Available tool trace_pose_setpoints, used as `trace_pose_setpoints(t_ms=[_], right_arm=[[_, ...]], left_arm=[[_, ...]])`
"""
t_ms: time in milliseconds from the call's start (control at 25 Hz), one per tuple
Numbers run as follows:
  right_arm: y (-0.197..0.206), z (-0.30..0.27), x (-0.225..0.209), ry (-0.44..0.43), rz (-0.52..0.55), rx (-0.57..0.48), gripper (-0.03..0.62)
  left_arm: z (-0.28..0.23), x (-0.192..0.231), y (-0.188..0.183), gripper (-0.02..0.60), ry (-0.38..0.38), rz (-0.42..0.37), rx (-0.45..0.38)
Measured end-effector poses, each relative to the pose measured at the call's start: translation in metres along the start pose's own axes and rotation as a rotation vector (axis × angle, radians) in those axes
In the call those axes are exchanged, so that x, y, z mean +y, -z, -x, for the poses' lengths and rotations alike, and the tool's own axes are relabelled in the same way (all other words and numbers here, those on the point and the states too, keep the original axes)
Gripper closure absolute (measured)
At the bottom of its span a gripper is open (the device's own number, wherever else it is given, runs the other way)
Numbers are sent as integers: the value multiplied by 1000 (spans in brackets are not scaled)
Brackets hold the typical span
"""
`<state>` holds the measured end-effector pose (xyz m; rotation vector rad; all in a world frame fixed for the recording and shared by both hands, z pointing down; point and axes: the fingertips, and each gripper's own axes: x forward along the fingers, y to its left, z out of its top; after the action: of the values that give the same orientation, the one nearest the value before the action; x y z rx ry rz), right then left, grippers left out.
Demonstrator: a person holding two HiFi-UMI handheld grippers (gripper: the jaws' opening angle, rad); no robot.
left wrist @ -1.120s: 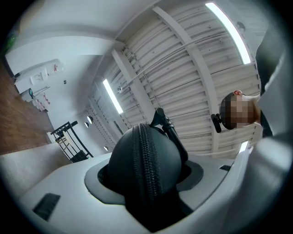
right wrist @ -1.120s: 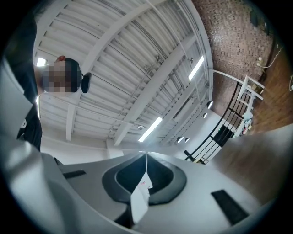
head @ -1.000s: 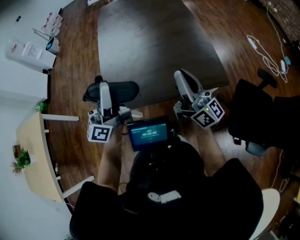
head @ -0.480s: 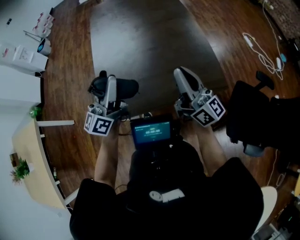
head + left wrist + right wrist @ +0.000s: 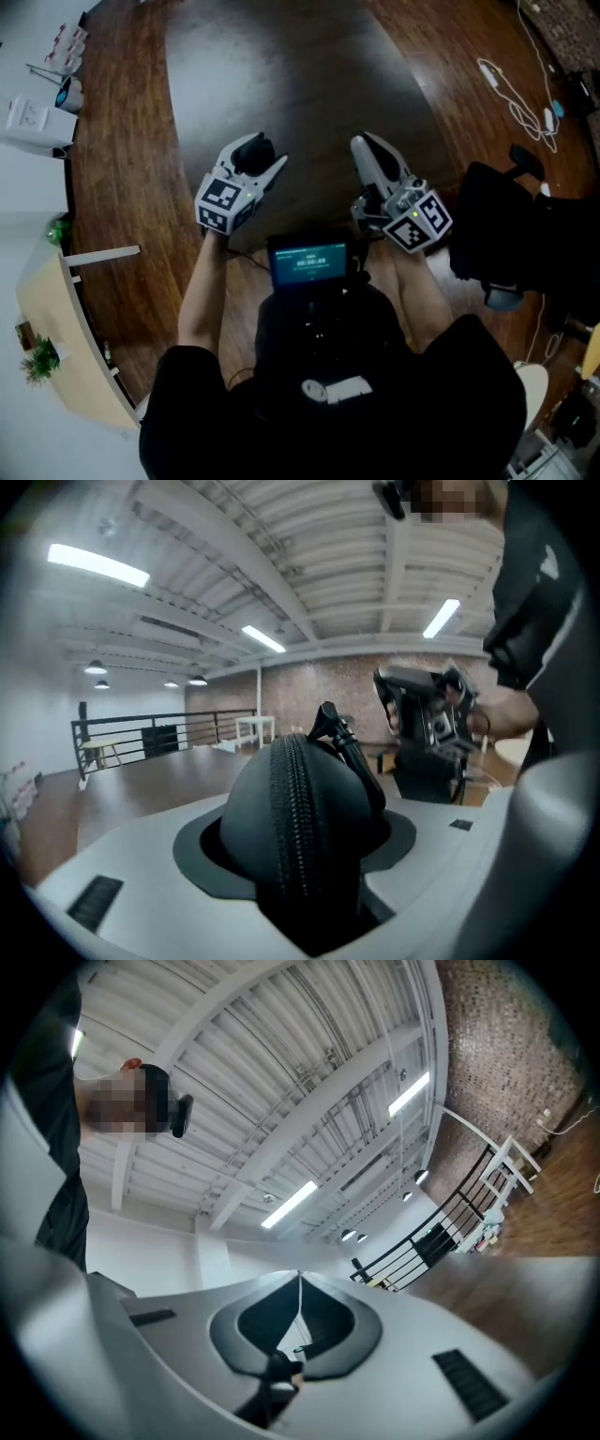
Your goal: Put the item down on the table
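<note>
We hold our left gripper [image 5: 261, 164] over the near edge of the dark rectangular tabletop [image 5: 281, 66], a black rounded case [image 5: 249, 150] between its jaws. Our right gripper [image 5: 366, 150] hangs just beside it, apart, and a small lit screen [image 5: 309, 262] sits between our forearms

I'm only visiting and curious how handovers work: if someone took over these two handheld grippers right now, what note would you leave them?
Left gripper: shut on the black zippered case, jaws wide around it, held over the near part of the dark table.
Right gripper: shut and empty, over the table's near edge.
Done: the case is at the table.
Left to do: lower it onto the tabletop, open the left jaws and draw back. I can't tell whether the case already touches the top.
</note>
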<state>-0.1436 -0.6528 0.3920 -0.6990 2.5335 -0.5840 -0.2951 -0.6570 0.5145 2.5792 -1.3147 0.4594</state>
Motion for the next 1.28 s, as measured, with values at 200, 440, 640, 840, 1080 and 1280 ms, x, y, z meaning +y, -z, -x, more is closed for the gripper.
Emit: trace_pose_setpoints(t_ms=[200,440,640,840,1080,1280], right_arm=[[1,-11,-12,33,13,0,585],[1,-9,-19,81,30,-5,585],[5,-5,-21,116,40,2,585],[7,0,-22,143,44,12,585],[8,3,-23,154,42,8,585],[6,3,-25,152,36,0,585]], left_arm=[[-48,-8,82,319,147,-245,440],[-81,-19,151,319,278,-479,785],[-92,-18,186,319,327,-560,911],[-96,-16,200,316,336,-563,964],[-95,-20,197,273,373,-473,913],[-84,-18,193,247,366,-411,908]])
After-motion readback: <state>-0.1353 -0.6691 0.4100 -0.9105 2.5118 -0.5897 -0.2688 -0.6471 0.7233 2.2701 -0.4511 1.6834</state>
